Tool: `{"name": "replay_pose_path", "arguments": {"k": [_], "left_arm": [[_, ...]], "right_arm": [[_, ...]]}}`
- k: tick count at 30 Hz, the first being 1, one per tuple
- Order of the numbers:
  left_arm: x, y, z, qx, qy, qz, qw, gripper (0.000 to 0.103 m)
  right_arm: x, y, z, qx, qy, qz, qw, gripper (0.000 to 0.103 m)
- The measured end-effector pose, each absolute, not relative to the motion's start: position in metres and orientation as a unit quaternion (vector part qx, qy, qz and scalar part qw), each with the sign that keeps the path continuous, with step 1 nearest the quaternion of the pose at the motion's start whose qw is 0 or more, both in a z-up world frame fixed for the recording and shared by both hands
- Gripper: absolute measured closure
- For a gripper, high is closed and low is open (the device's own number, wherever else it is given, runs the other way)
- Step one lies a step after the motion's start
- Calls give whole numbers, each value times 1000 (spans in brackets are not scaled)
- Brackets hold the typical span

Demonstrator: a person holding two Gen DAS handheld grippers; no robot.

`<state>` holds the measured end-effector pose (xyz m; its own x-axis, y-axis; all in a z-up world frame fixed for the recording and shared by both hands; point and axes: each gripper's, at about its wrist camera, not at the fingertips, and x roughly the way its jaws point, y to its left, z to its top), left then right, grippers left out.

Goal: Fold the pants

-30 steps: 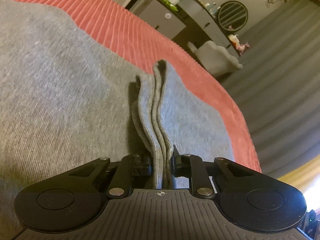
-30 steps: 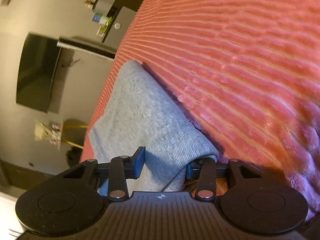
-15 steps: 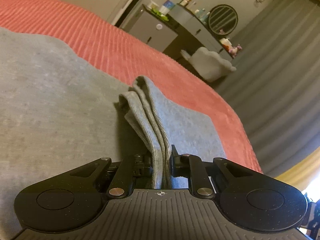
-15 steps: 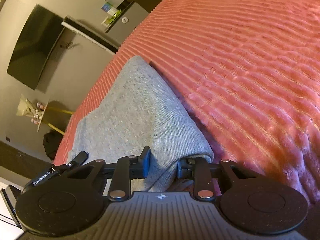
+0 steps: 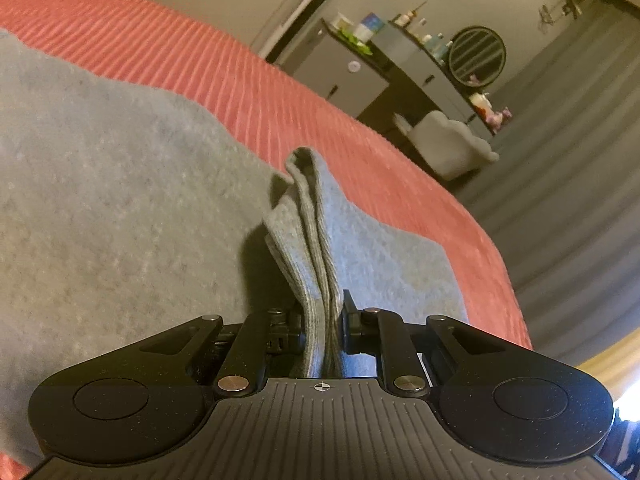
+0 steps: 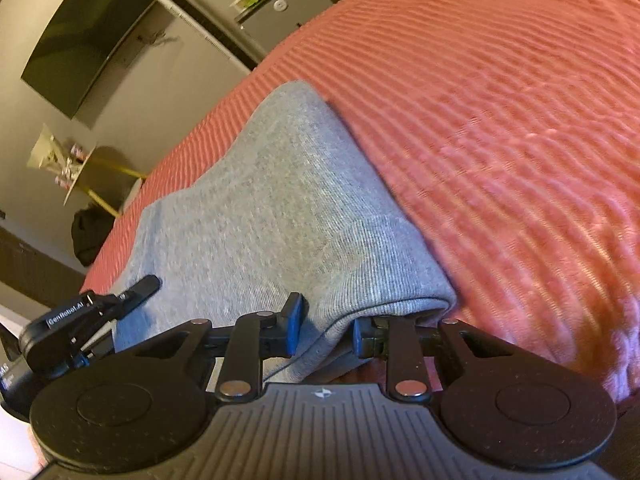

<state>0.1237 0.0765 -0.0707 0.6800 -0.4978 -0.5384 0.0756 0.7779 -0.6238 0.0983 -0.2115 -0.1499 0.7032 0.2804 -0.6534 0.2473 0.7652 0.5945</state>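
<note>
both sets of jaws are clenched on grey knit fabric. two grippers show, one per wrist view, and one pair of grey pants lies spread on one coral ribbed bedspread (image 5: 248, 80).

left gripper (image 5: 322, 324): its two fingers press from either side on a bunched, upright ridge of the pants (image 5: 120, 200). about three ribbed layers of hem can be counted in that ridge, which runs straight up from between the fingers. flat grey cloth lies to the left of the ridge and a smaller flap to its right, all on the bedspread.

right gripper (image 6: 326, 328): its two fingers grip a folded corner of the same pants (image 6: 260, 208). the fold's rounded edge sits just above the right finger and the cloth hangs down through the gap between them. the rest of the folded leg stretches away up and left across the bedspread (image 6: 500, 120).

in the right view the left gripper's (image 6: 136, 292) finger tips rest against the cloth at the lower left.

behind, the left view shows one round mirror (image 5: 476, 56), one dark dresser (image 5: 384, 76) with several bottles, and one pale chair (image 5: 452, 144). the right view shows one wall-mounted dark screen (image 6: 88, 40).
</note>
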Motion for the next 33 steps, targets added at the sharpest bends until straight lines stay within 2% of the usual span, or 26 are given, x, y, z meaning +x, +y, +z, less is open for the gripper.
{"name": "replay_pose_path", "arguments": {"k": [4, 7, 8, 9, 12, 15, 16, 17, 18, 21, 22, 23, 27, 30, 31, 32, 33], "left_arm": [[120, 78, -65, -286, 322, -222, 875, 82], [134, 77, -76, -296, 333, -205, 871, 67], [141, 77, -82, -298, 344, -180, 872, 59], [146, 78, -88, -300, 352, -152, 874, 55], [159, 78, -99, -318, 353, -134, 870, 54], [170, 72, -100, -322, 353, -157, 864, 56], [172, 69, -101, -324, 350, -167, 863, 61], [173, 68, -101, -329, 346, -175, 861, 82], [175, 66, -101, -336, 344, -182, 857, 83], [169, 66, -93, -343, 315, -195, 863, 86], [166, 67, -86, -345, 305, -204, 864, 86], [164, 68, -79, -347, 294, -215, 864, 86], [147, 78, -40, -312, 244, -222, 891, 86], [143, 92, -33, -273, 250, -196, 908, 85], [145, 94, -37, -252, 265, -179, 913, 84], [149, 94, -44, -235, 287, -153, 916, 83], [154, 95, -54, -229, 313, -125, 913, 81]], "right_arm": [[104, -206, -152, 335, 393, 11, 856, 79], [106, -209, -154, 337, 398, 14, 853, 79], [106, -211, -155, 340, 399, 16, 852, 79], [106, -212, -156, 343, 400, 18, 850, 79], [106, -218, -154, 349, 405, 25, 845, 78], [103, -228, -155, 376, 402, 27, 834, 74], [102, -233, -158, 393, 396, 27, 829, 71], [99, -235, -161, 412, 389, 24, 824, 71], [97, -240, -166, 441, 378, 20, 814, 70], [90, -256, -185, 535, 350, 9, 769, 69], [88, -259, -189, 555, 344, 2, 757, 76], [88, -259, -188, 555, 346, -5, 756, 86], [86, -242, -156, 463, 333, 21, 821, 90], [87, -228, -144, 439, 323, 55, 837, 89], [88, -222, -144, 423, 330, 55, 842, 86], [90, -219, -147, 411, 339, 52, 845, 77], [93, -216, -152, 403, 354, 49, 842, 73]]}}
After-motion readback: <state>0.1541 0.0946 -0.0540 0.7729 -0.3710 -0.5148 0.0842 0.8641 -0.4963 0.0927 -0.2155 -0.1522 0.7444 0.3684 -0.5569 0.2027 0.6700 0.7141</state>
